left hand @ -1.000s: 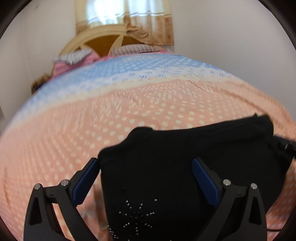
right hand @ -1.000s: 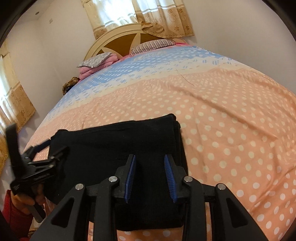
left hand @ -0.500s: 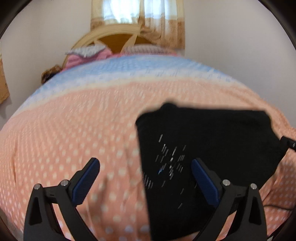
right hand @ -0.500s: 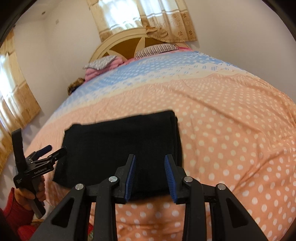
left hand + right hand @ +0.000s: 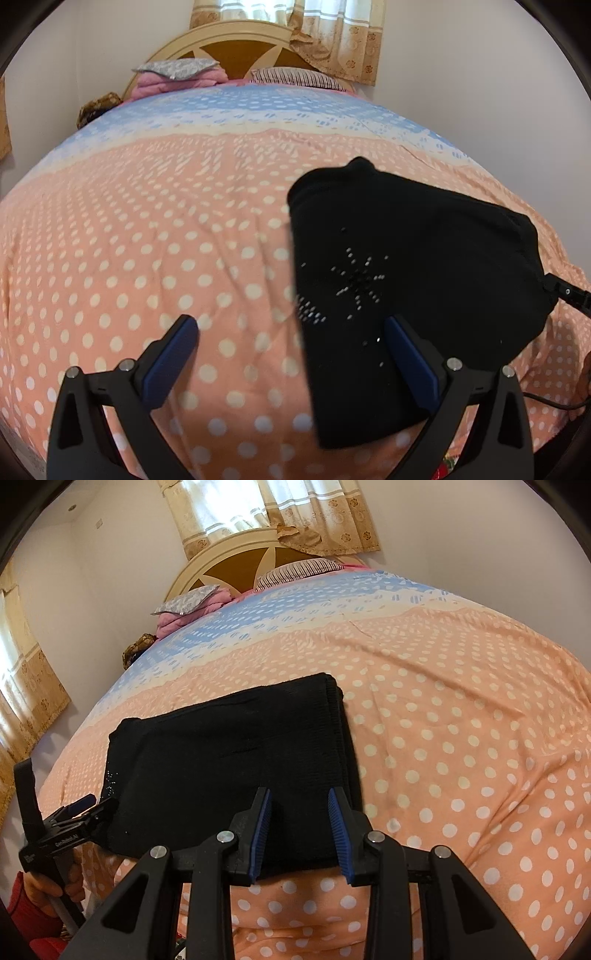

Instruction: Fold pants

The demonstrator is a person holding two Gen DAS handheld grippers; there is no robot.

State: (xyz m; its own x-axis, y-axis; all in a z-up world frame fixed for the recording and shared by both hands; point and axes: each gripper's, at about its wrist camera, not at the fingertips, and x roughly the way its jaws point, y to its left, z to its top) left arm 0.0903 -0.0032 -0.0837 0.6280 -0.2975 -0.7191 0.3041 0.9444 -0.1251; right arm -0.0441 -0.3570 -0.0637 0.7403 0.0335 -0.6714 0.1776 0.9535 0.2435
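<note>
The black pants (image 5: pixel 236 760) lie folded into a compact rectangle on the peach polka-dot bedspread (image 5: pixel 461 738). In the left wrist view the pants (image 5: pixel 424 266) show a small rhinestone star. My left gripper (image 5: pixel 291 354) is wide open and empty, just in front of the pants' left edge; it also shows in the right wrist view (image 5: pixel 79 808). My right gripper (image 5: pixel 300 827) is open with a narrow gap, empty, hovering over the pants' near right edge. A tip of the right gripper (image 5: pixel 567 293) shows at the pants' right side.
The bedspread (image 5: pixel 147 258) turns blue toward the headboard (image 5: pixel 236 48). Pillows (image 5: pixel 295 570) and a pink folded blanket (image 5: pixel 184 613) lie at the head. Curtains (image 5: pixel 273 513) hang behind. Walls close in on both sides.
My left gripper has pulled back and to the left, off the pants, which now lie flat. My right gripper has backed away slightly; its opening is unchanged.
</note>
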